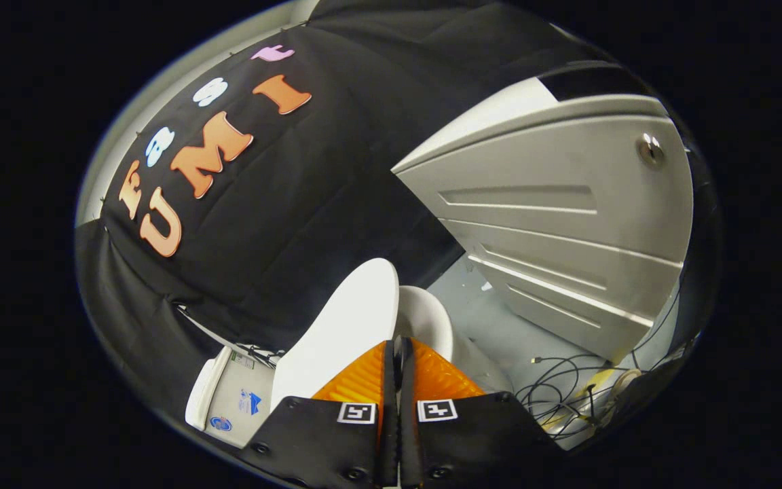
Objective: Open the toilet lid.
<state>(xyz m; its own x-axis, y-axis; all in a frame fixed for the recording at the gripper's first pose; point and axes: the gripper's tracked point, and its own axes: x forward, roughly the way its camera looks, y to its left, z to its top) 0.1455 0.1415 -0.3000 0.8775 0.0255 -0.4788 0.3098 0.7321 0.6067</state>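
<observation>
Left of the jaws, the tank [228, 397] is showing below the black cloth [282, 224]. The lid [343, 326] is standing raised just ahead of the gripper [396, 350], whose jaws are pressing together on nothing, with the bowl [428, 319] beside it. To the right, a grey door [567, 224] is standing over cables [567, 394] on the floor [499, 326].
</observation>
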